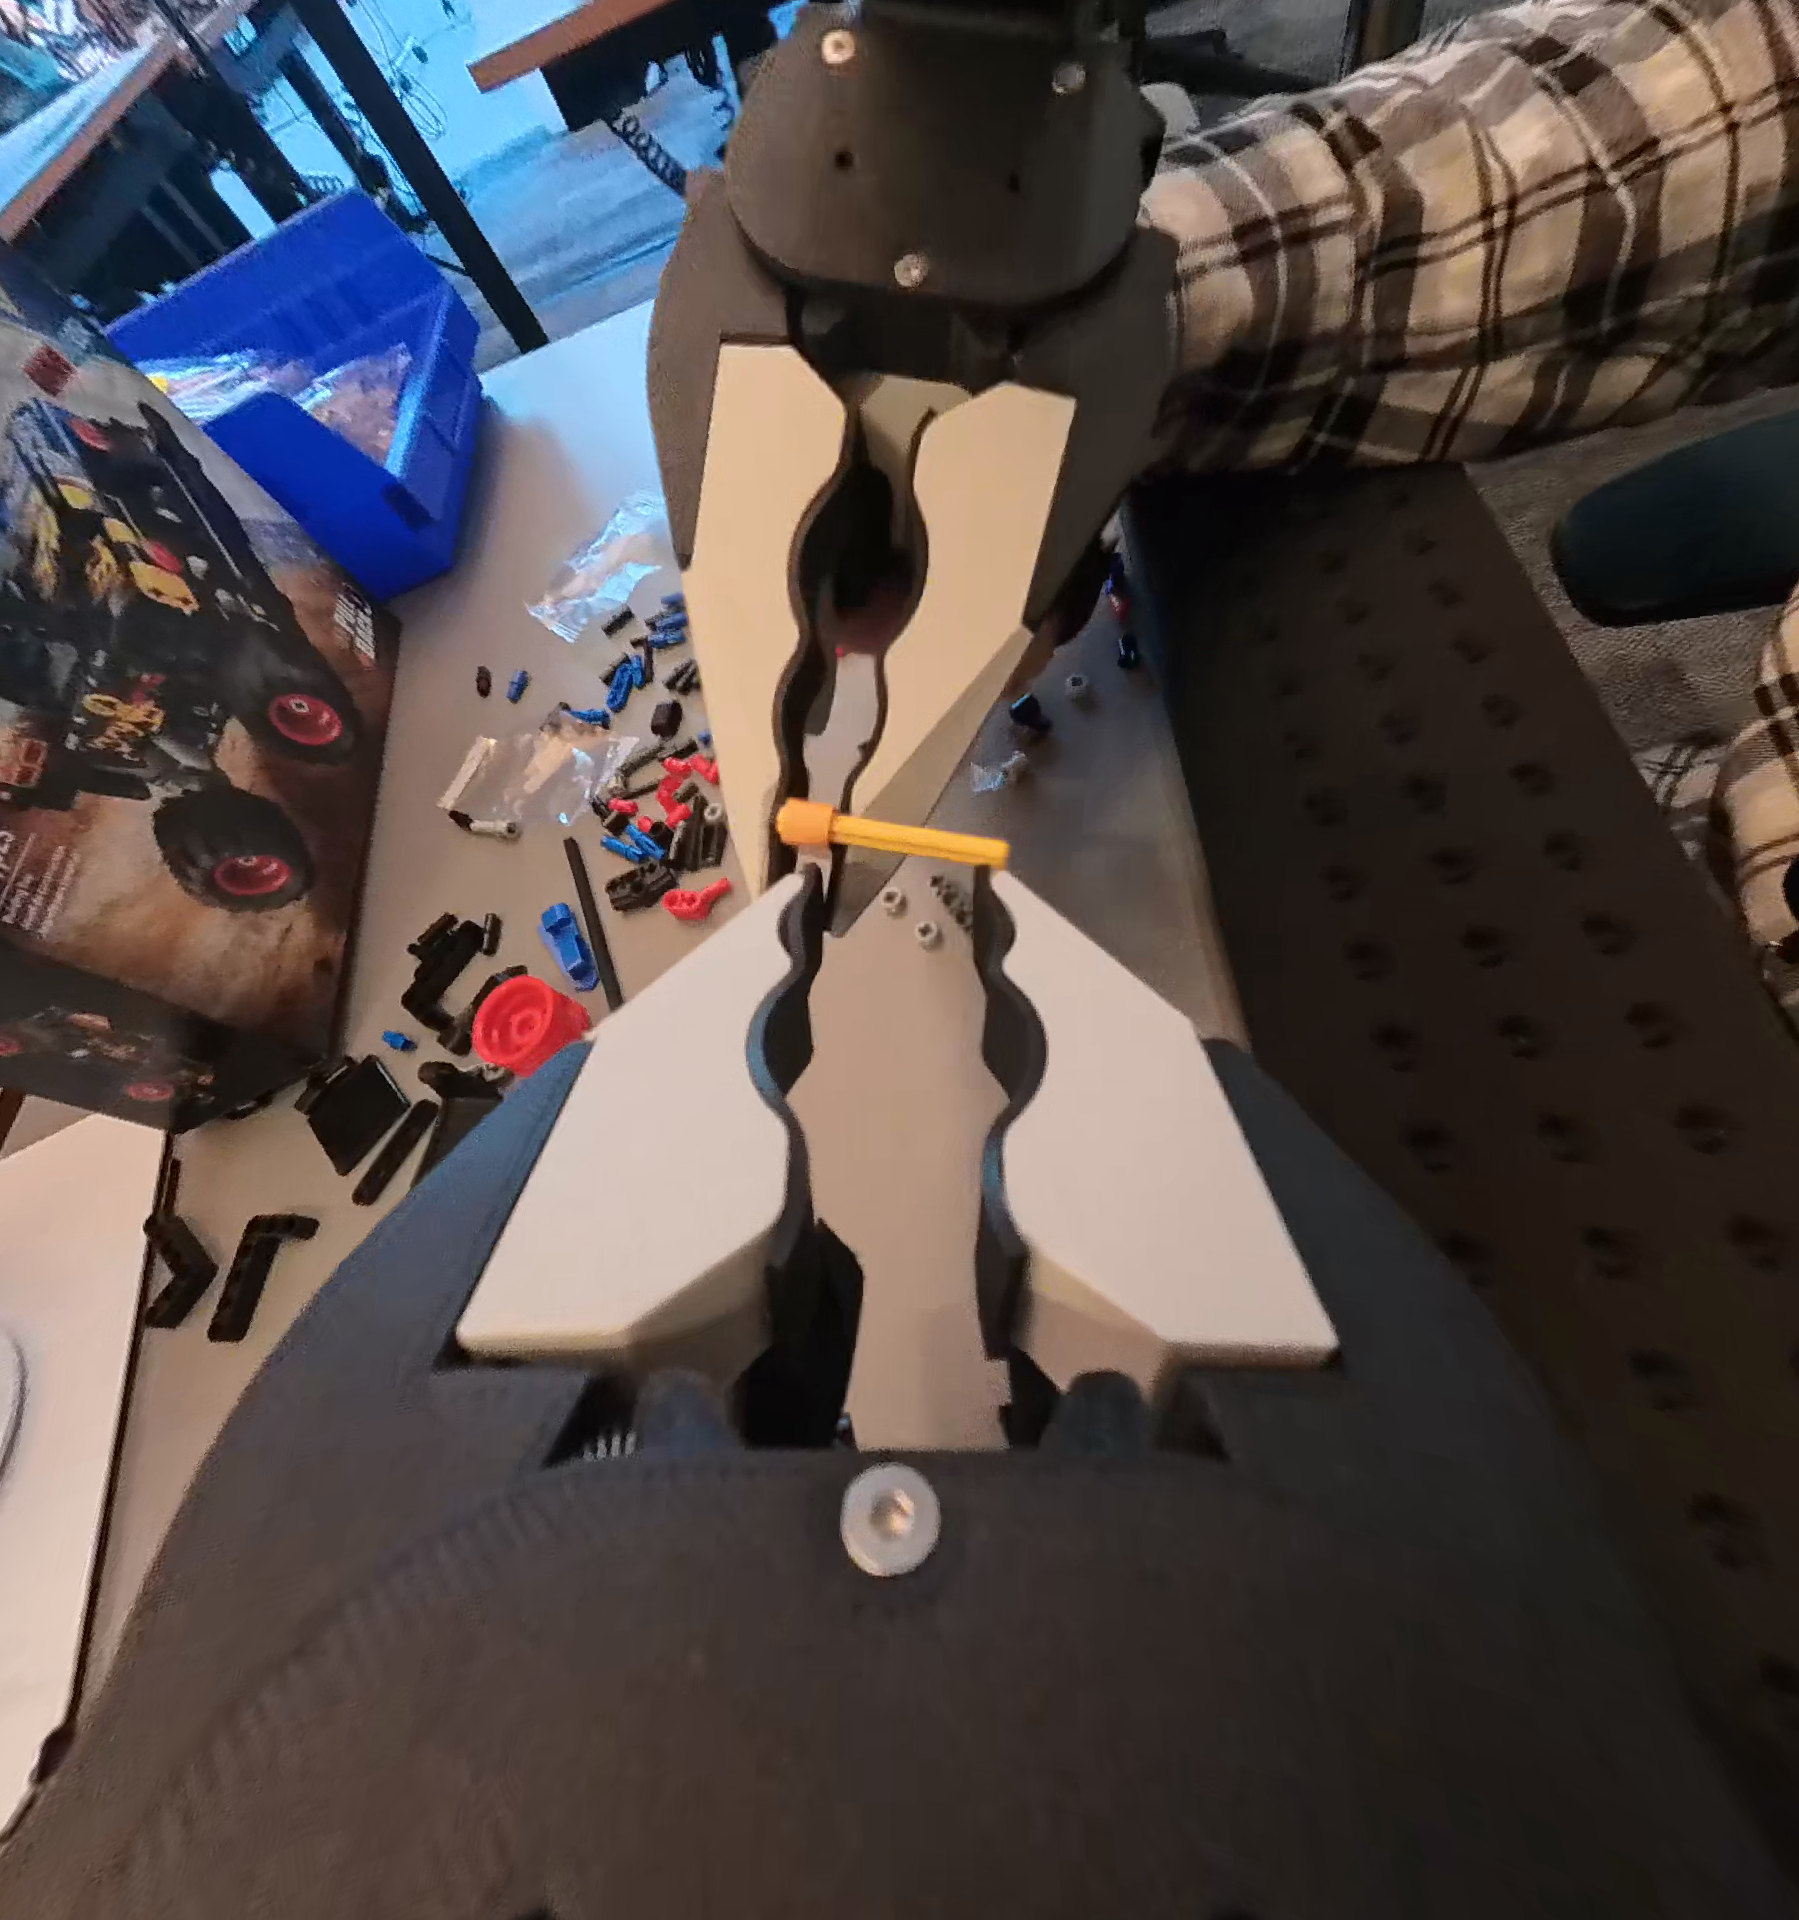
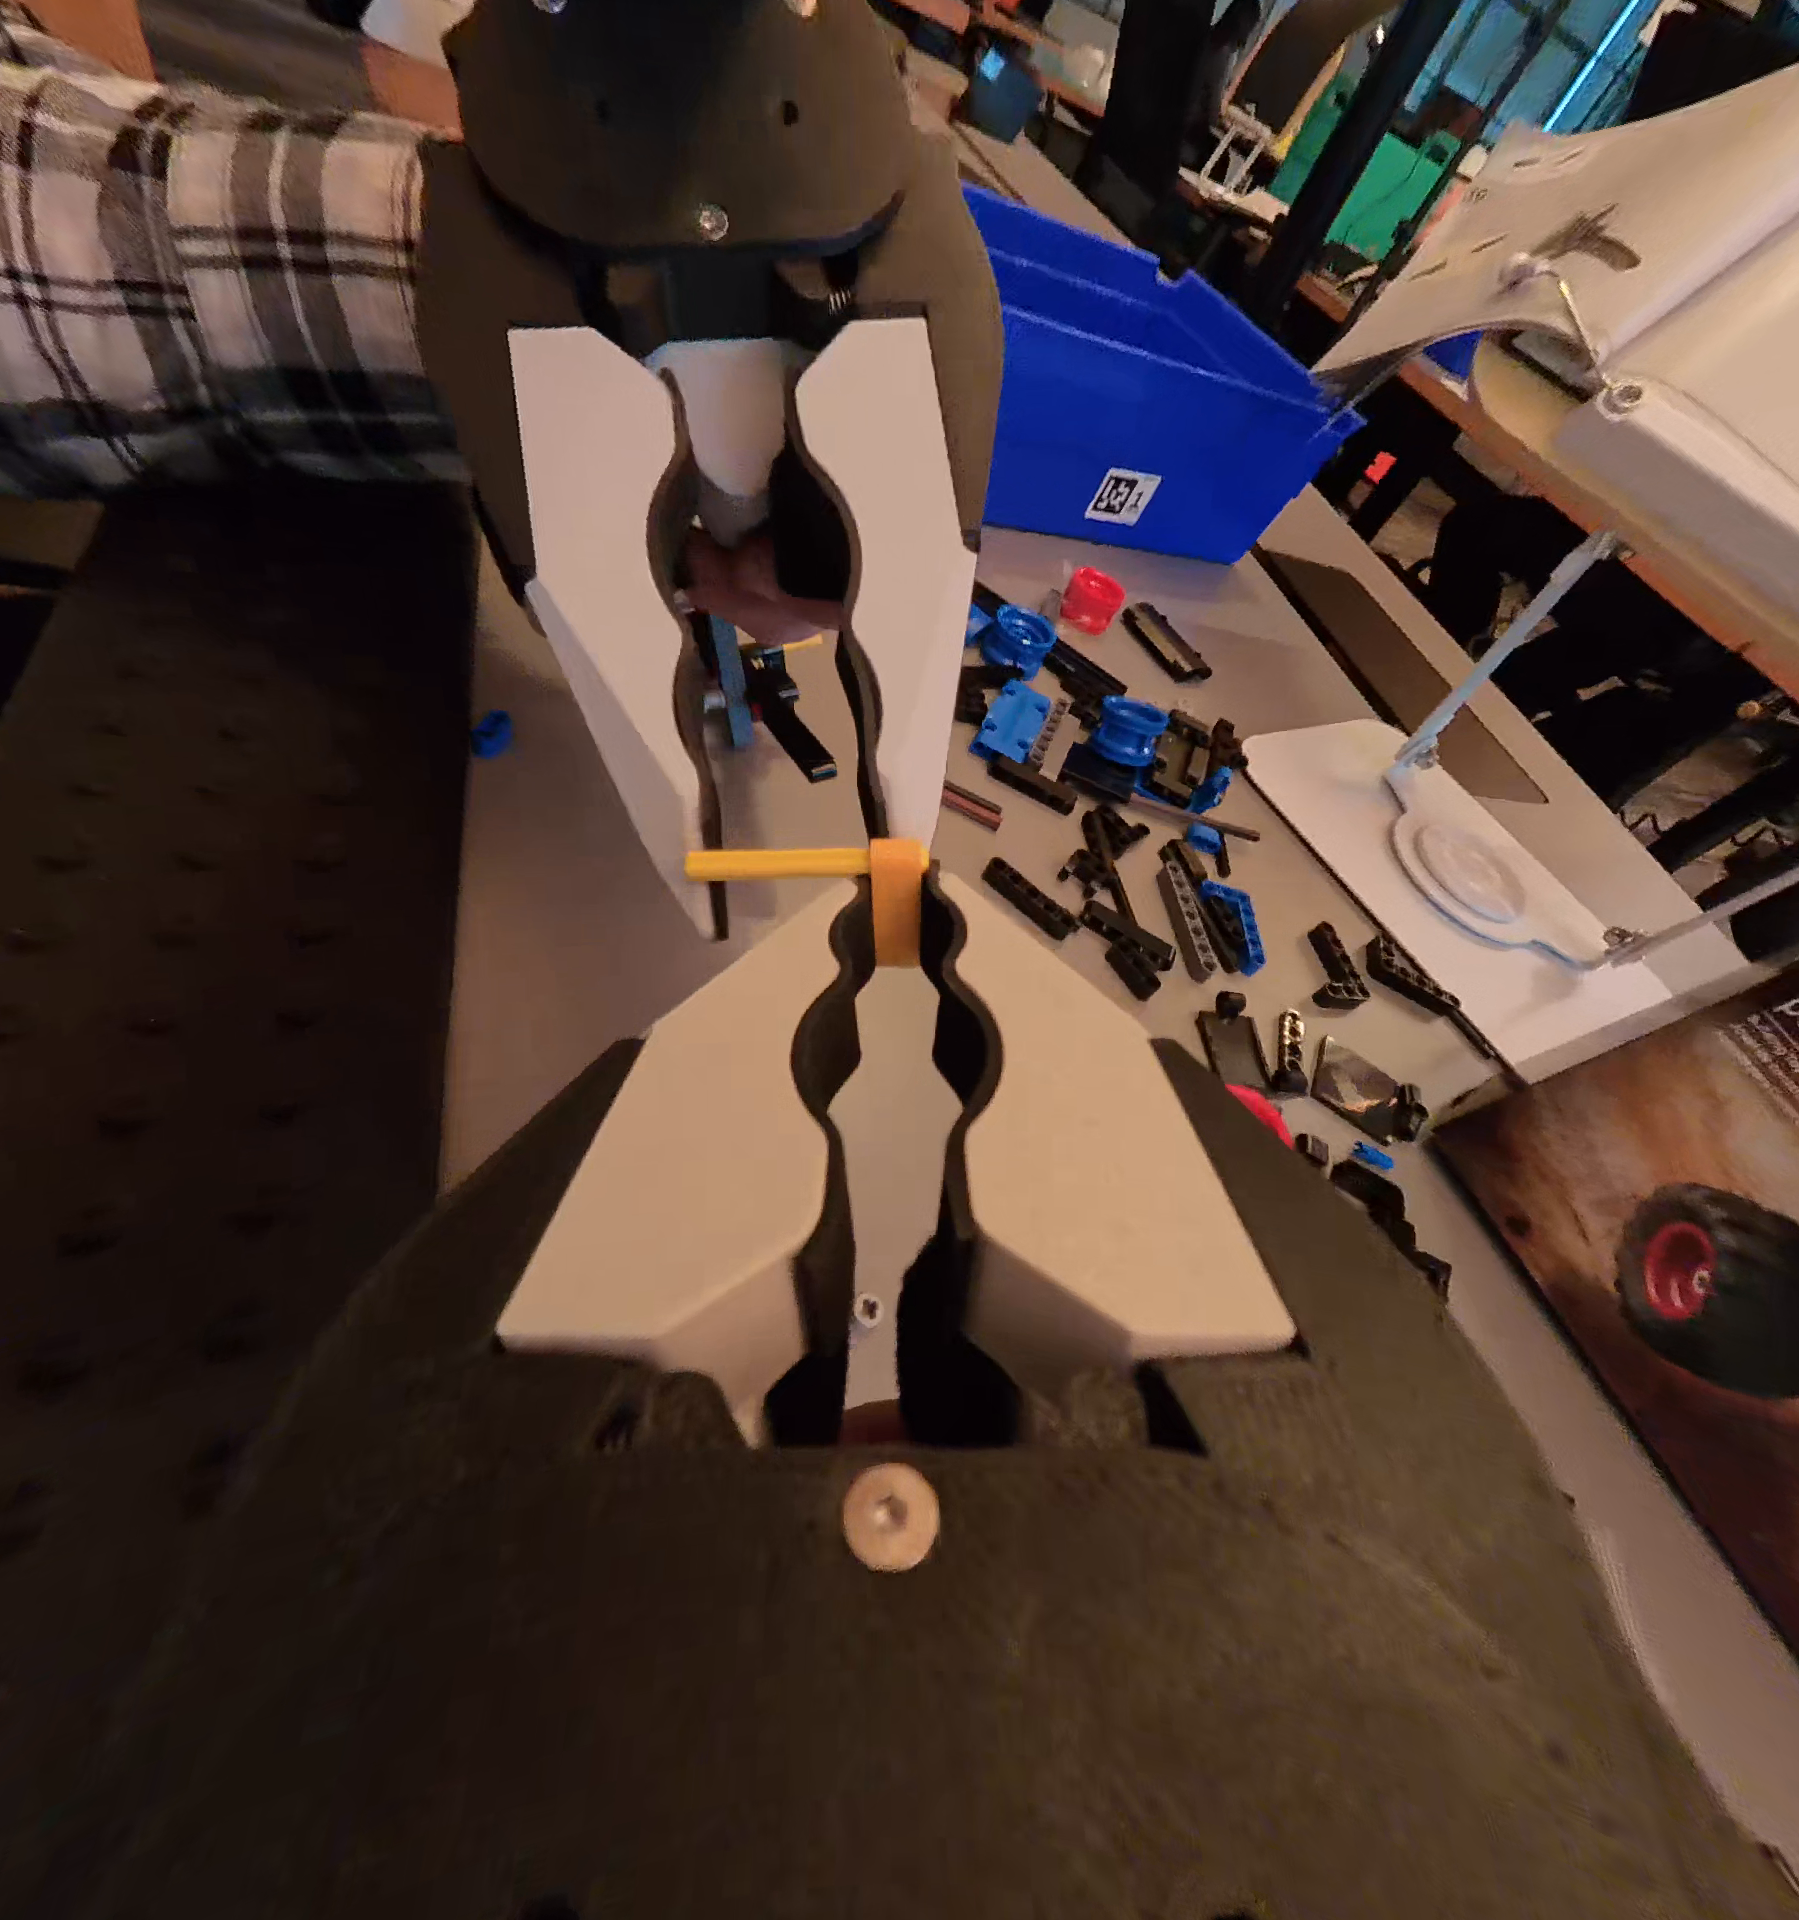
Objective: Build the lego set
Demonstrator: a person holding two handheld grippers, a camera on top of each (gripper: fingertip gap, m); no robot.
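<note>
A yellow axle [image 1: 926, 840] with an orange bush [image 1: 804, 824] on one end is held level above the grey table [image 1: 1092, 831]. My right gripper [image 2: 895, 906] is shut on the orange bush [image 2: 896, 883], and the axle [image 2: 770, 863] sticks out to the left. In the left wrist view the right gripper [image 1: 822, 821] reaches in from above. My left gripper [image 1: 897, 883] is open, and its fingertips [image 1: 990, 894] sit just under the axle, one near each end. In the right wrist view the left gripper [image 2: 807, 878] comes from the top, open, and the axle spans its gap.
Loose black, blue and red pieces [image 1: 656, 810] lie on the table, also in the right wrist view [image 2: 1113, 748]. There is a red wheel hub [image 1: 521, 1023], the set's box [image 1: 147, 727], a blue bin [image 1: 334, 416], a black perforated board [image 1: 1497, 935], a plaid sleeve [image 1: 1497, 208] and a small partial assembly [image 2: 760, 696]. Left and right tips are no more than a few centimetres apart. The red wheel hub [image 1: 521, 1023] is about equally far from each gripper, around 15 centimeters.
</note>
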